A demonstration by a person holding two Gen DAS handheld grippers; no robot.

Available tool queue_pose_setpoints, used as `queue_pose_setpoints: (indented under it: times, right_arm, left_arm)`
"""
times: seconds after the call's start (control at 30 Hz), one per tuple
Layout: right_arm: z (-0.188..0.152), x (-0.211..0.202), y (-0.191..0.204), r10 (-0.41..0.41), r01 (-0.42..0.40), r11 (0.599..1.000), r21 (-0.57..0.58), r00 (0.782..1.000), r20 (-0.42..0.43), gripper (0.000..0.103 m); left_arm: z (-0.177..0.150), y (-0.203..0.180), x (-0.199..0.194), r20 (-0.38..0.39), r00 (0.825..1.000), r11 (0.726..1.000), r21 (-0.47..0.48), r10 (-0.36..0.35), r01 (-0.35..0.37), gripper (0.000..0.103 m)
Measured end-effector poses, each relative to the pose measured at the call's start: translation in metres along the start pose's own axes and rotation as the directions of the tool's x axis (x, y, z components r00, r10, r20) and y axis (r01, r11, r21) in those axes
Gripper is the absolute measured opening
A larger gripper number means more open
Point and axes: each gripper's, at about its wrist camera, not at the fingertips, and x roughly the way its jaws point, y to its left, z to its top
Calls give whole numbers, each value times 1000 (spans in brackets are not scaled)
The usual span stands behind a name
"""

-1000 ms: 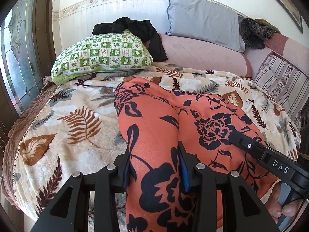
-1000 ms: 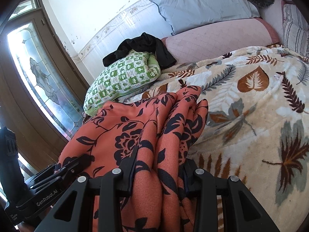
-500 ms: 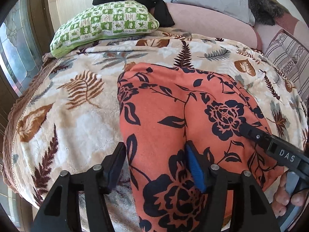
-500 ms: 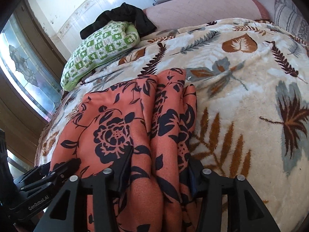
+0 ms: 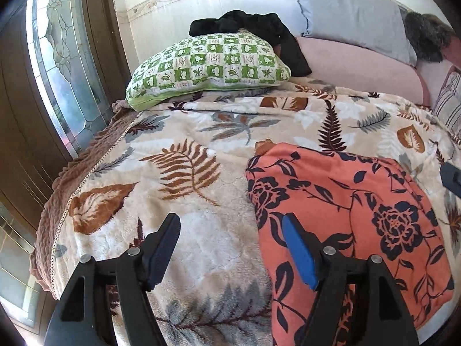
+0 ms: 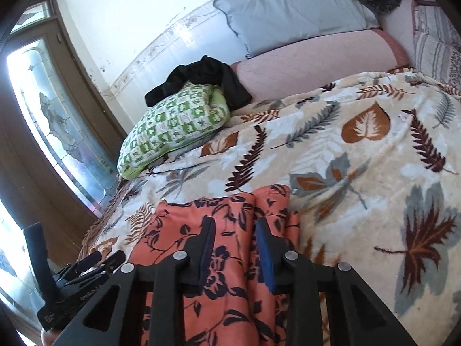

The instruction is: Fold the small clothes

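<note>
An orange garment with dark navy flowers (image 5: 354,210) lies folded flat on the leaf-patterned blanket (image 5: 184,173). My left gripper (image 5: 230,230) is open and empty, hovering over the garment's left edge and the blanket beside it. In the right wrist view the garment (image 6: 230,259) lies under my right gripper (image 6: 234,230), whose jaws stand apart above the garment's folded right edge and hold nothing. The left gripper (image 6: 83,271) shows at the lower left of that view.
A green checked pillow (image 5: 207,66) with a black garment (image 5: 259,28) on it lies at the bed's far side. A grey pillow (image 6: 288,8) and a pink bolster (image 6: 311,60) lean on the wall. A glazed wooden door (image 5: 57,72) stands left.
Both grippers have opened and let go of the orange garment, which now lies flat on the blanket. Both have pulled back and risen a little.
</note>
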Motion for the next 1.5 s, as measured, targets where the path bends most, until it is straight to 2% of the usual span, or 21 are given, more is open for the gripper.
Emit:
queue_pose_setpoints:
  times: [0.1,0.17,0.23,0.3,0.33,0.4,0.47,0.5,0.57,0.63,0.73,0.87,1.0,1.13,1.27,1.4,1.43,1.5]
  right_arm:
    - [6,22,17,33,-33,999,-8,999,-32,29]
    - [1,54,20,10,-11,1000,-4,988,-151,29]
    - [-20,91,5,-93,105,994,20,941,-325,31]
    - [-23,86,-1,-63,75,997,33,956,-286,31]
    - [-20,81,0,-61,78,996,45,952,-300,31]
    - [-19,62,0,-43,61,996,59,962,-268,31]
    - [-21,39,4,-65,68,998,8,973,-222,31]
    - [-21,30,6,-67,67,998,-5,976,-208,31]
    - [-23,11,8,-16,16,1000,-3,981,-194,32]
    - [-26,-8,13,-20,16,1000,-27,984,-175,32]
    - [-41,-22,14,-39,29,998,-52,979,-201,32]
    - [-69,-9,8,-148,119,986,-113,943,-297,33]
    - [-71,-17,3,-139,113,987,-111,952,-271,33]
    - [-68,-31,2,-91,75,994,-77,970,-227,32]
    - [-56,-46,2,-88,79,995,-65,987,-133,32]
    - [-47,-59,2,-95,92,994,-65,994,-49,33]
    - [-46,-61,3,-100,97,993,-66,994,-35,35]
    - [-44,-65,2,-105,104,993,-58,994,-14,47]
  left_arm:
    - [-5,-5,8,-20,1000,999,30,19,-19,74]
    - [-12,-14,14,-26,998,994,88,60,-57,75]
    - [-16,-21,18,-8,996,988,132,86,-85,77]
    - [-16,-21,20,2,995,984,147,97,-96,79]
    - [-16,-18,19,-2,996,987,135,89,-88,80]
    - [-13,-8,16,-18,999,995,81,51,-50,80]
    - [-13,-2,7,-12,1000,999,42,19,-18,80]
    - [-13,-1,2,-1,1000,999,39,18,-18,80]
    - [-16,-5,-8,17,999,998,57,39,-40,80]
    - [-23,-10,-19,32,998,996,78,45,-47,80]
    - [-40,-17,-37,43,999,995,94,34,-38,81]
    - [-57,-25,-47,73,996,992,111,47,-55,89]
    - [-56,-21,-44,59,998,994,99,30,-36,89]
    - [-53,-19,-45,60,998,996,86,12,-17,89]
    - [-48,-20,-53,68,997,997,79,-26,20,88]
    - [-41,-23,-75,105,992,995,85,-64,55,89]
    - [-39,-24,-81,116,991,994,88,-71,61,89]
    - [-35,-26,-93,128,987,992,93,-92,80,88]
